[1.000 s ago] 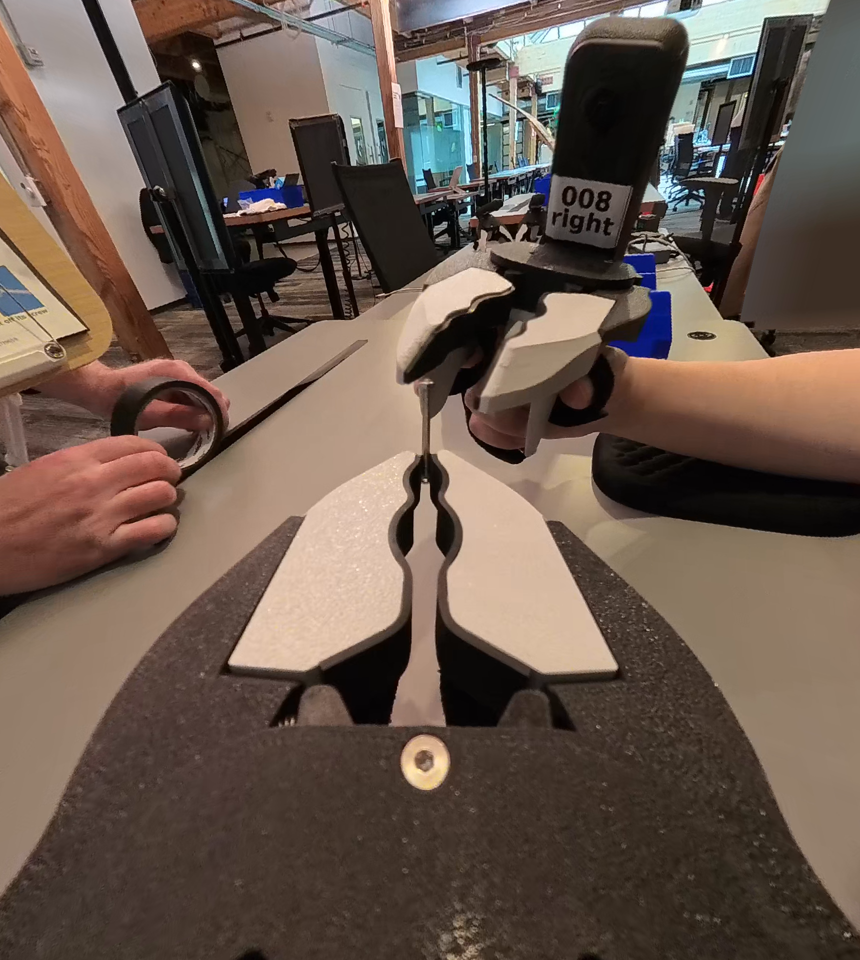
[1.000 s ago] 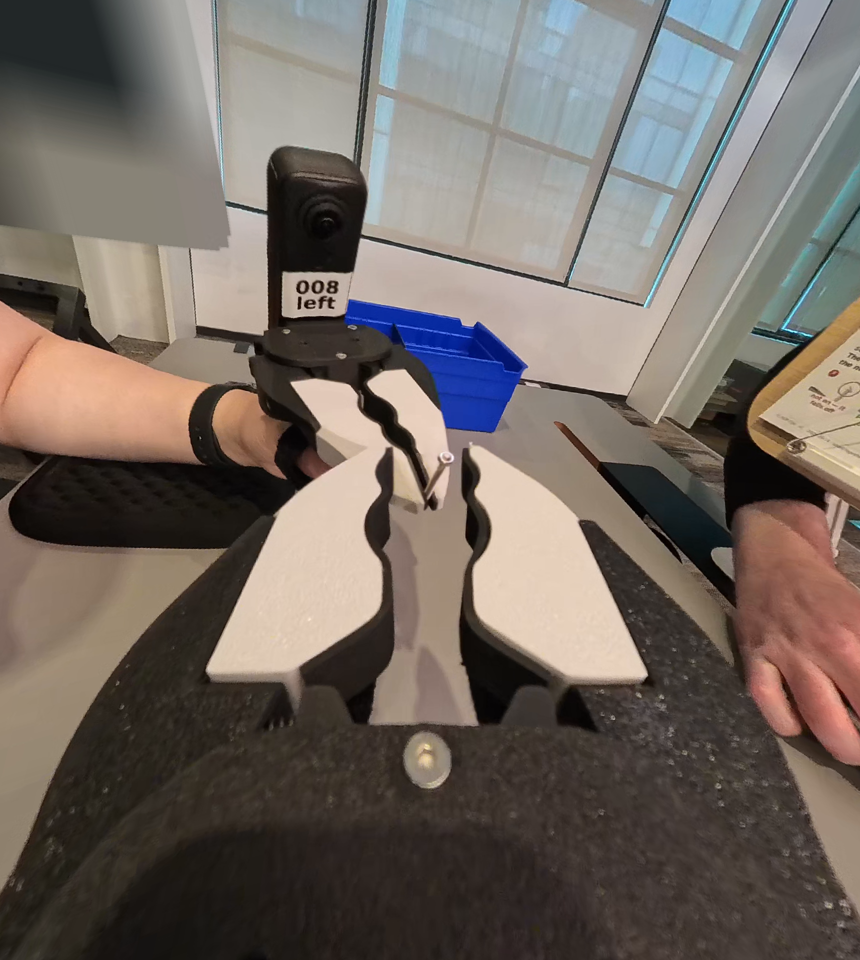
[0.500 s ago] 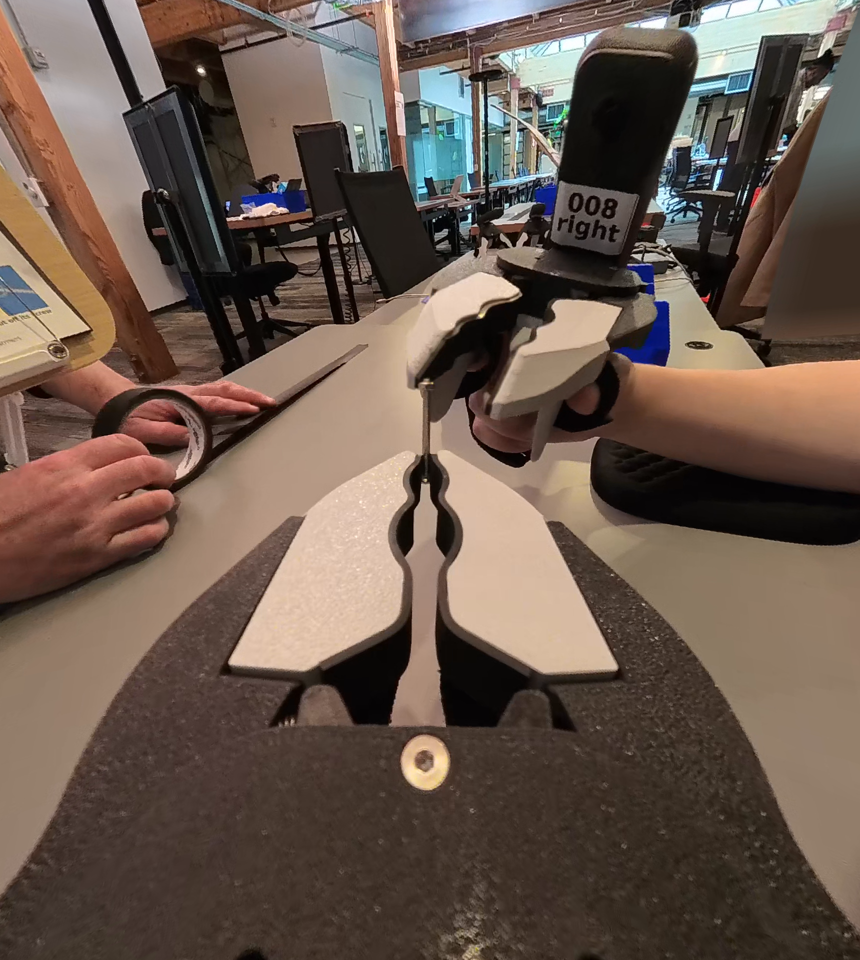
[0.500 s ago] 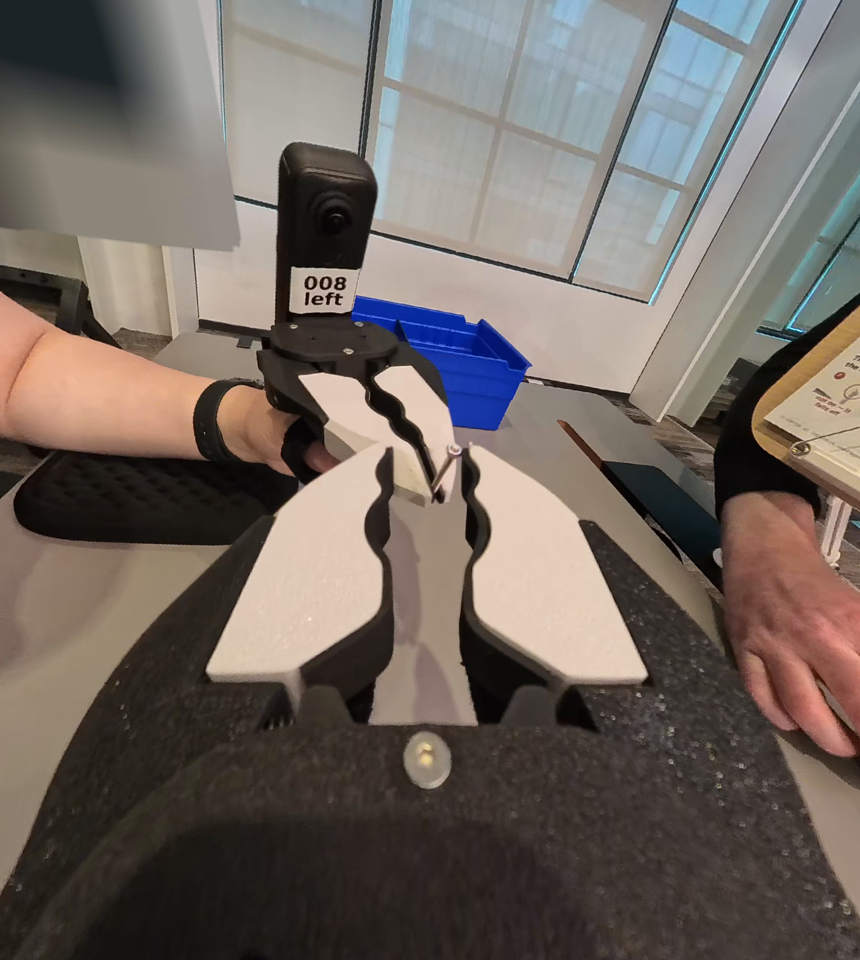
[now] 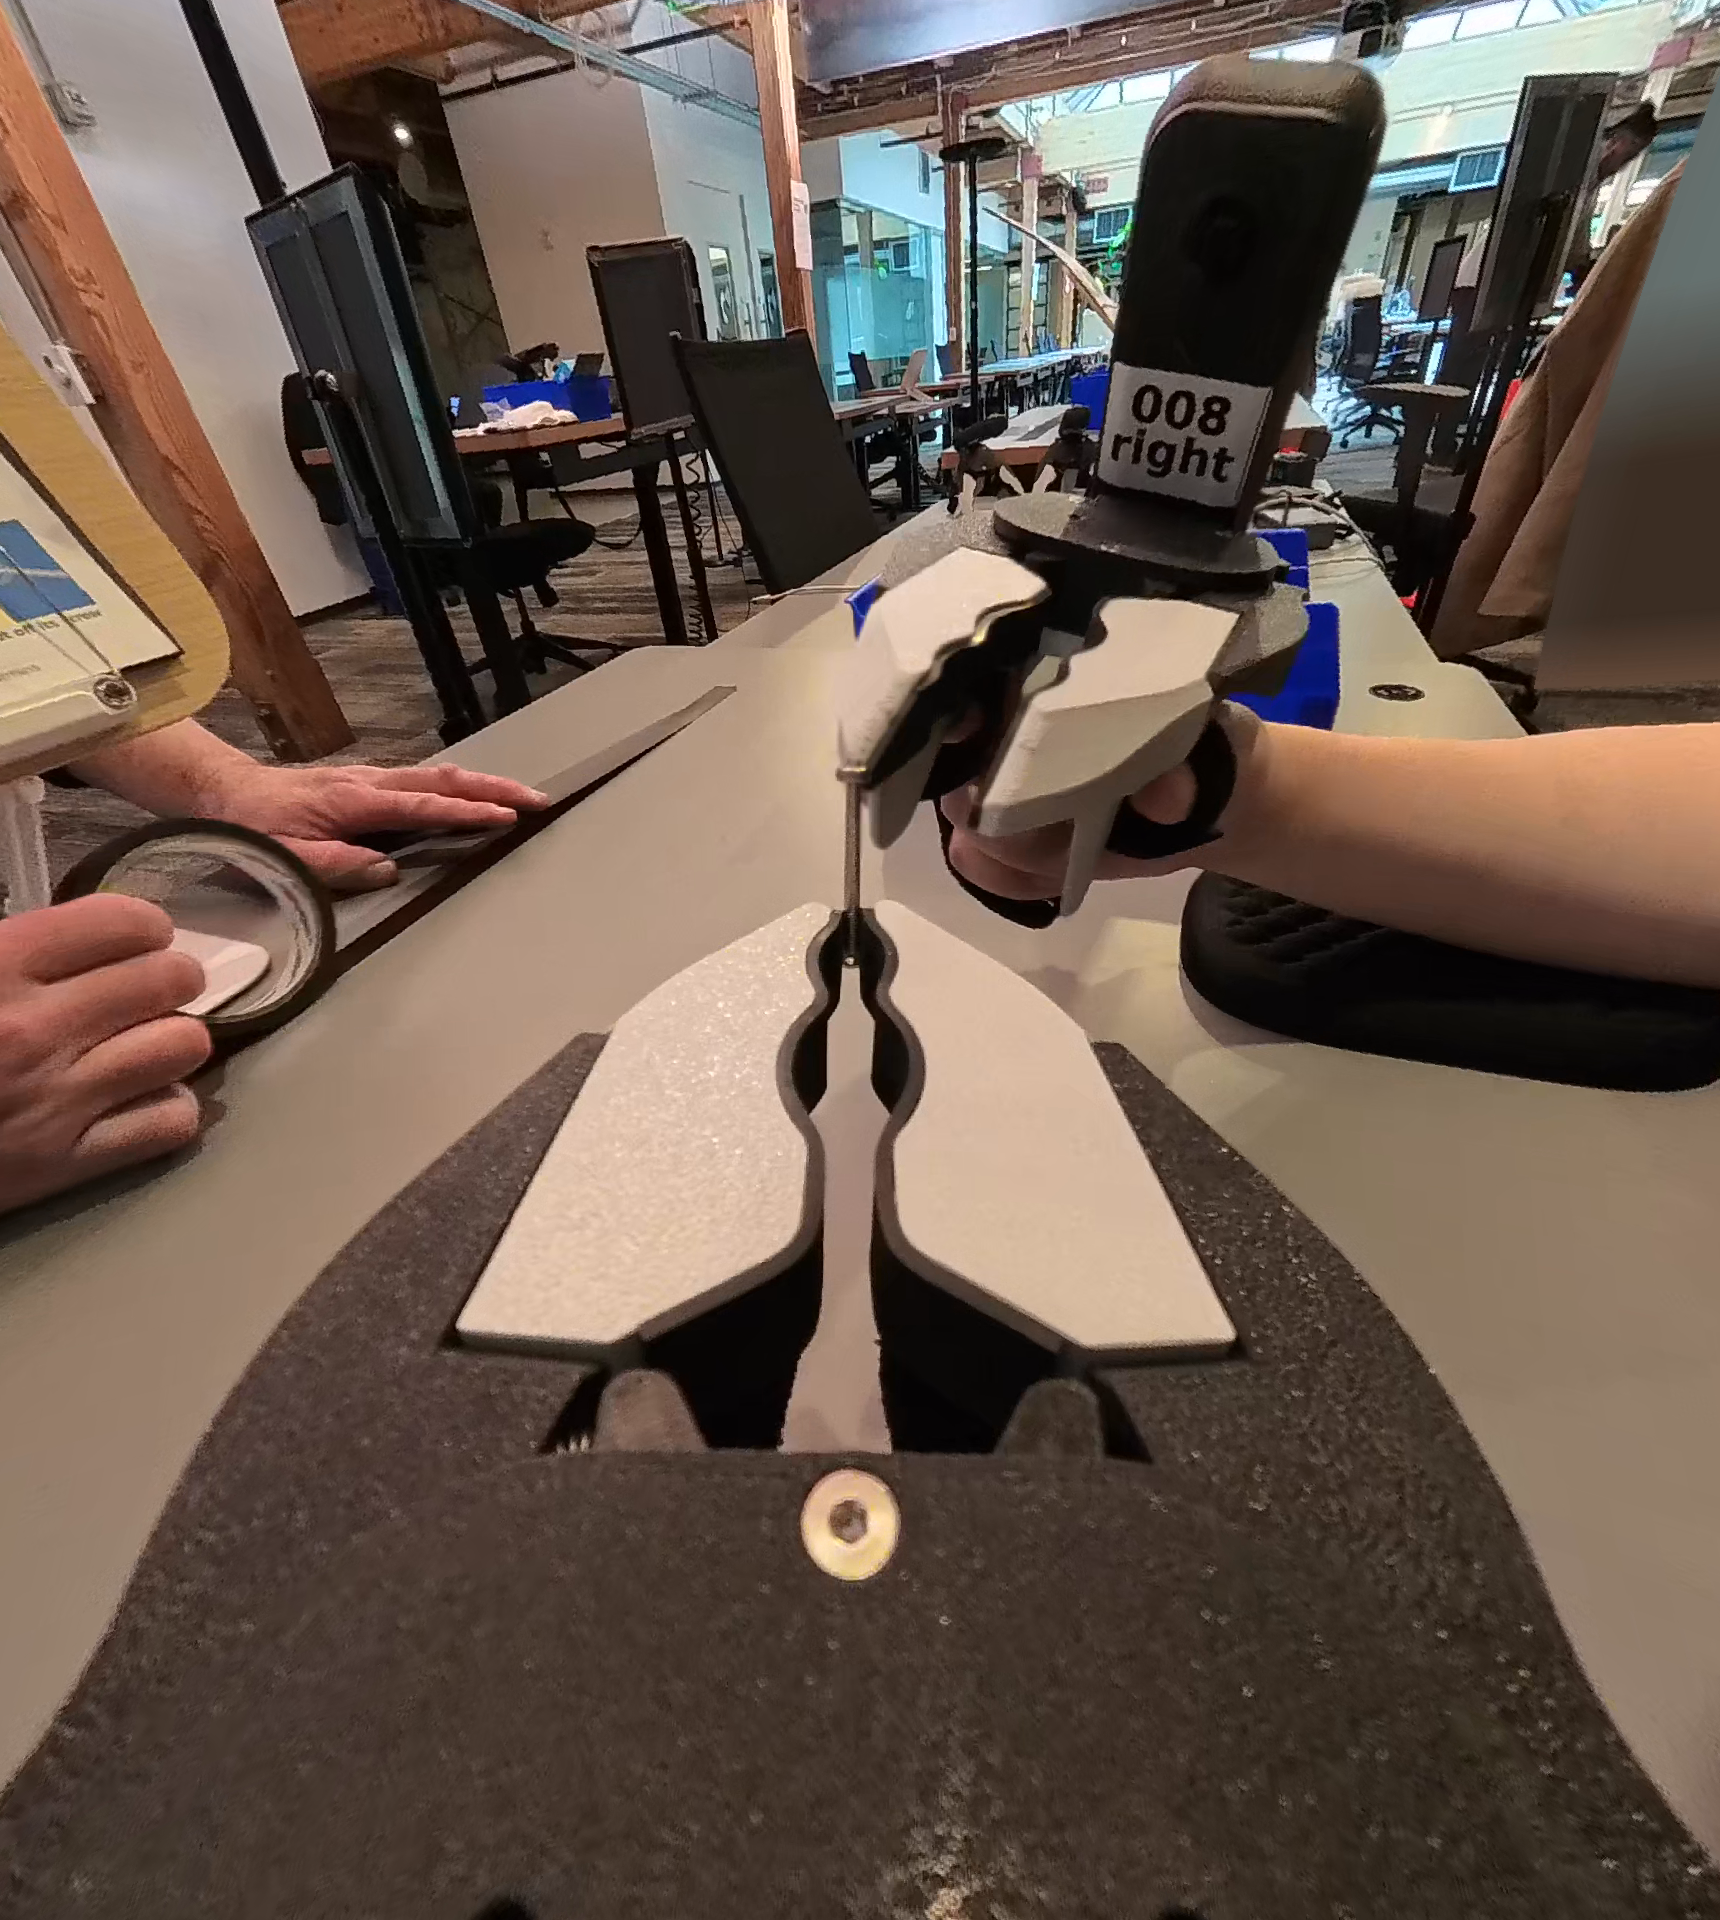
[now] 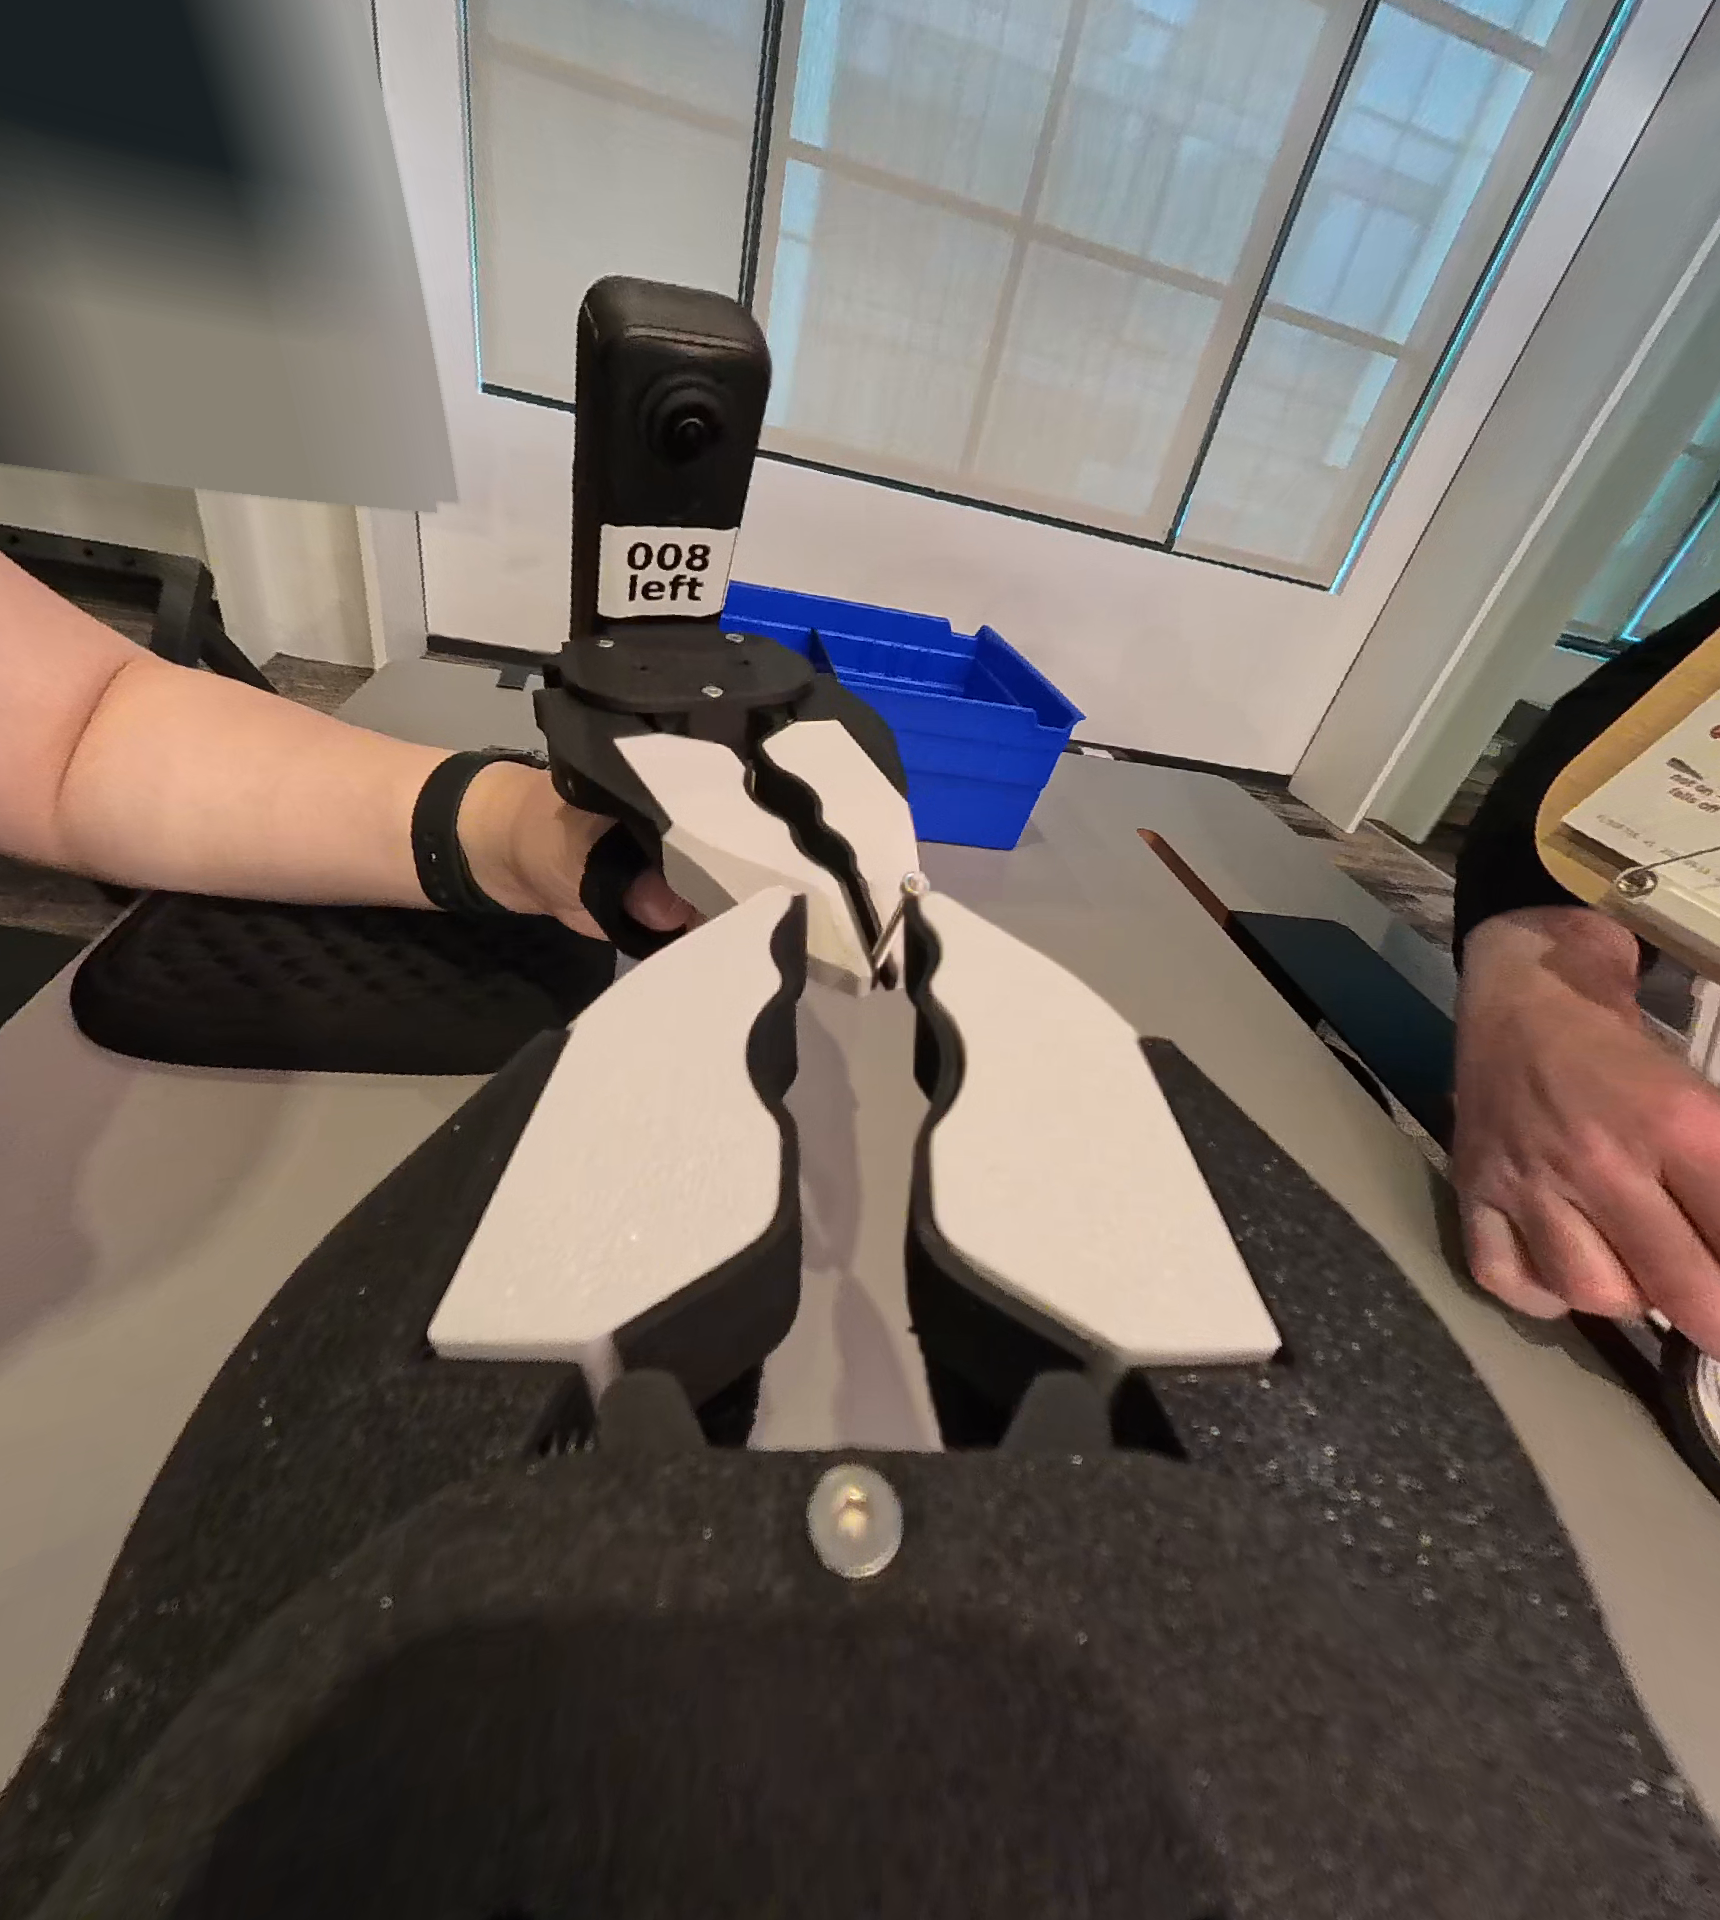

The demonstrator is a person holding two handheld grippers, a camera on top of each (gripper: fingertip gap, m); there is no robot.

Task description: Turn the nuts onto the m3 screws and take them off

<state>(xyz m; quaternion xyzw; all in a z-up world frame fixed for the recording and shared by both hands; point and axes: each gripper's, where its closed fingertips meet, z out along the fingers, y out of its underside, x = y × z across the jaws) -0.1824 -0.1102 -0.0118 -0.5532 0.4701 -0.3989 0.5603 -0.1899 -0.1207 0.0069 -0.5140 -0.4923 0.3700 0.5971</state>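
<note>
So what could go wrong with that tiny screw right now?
The thin silver screw is pinched only at its bottom end by the left gripper, so it might tip or slip out. The open right gripper sits right beside its head and could knock it. If dropped, it might roll off the grey table.

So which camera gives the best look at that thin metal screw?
The left wrist view: the screw stands upright against the plain table, its full length clear, lower end pinched in the left claw. In the right wrist view it is shorter and slanted, partly against the claw's white finger.
</note>
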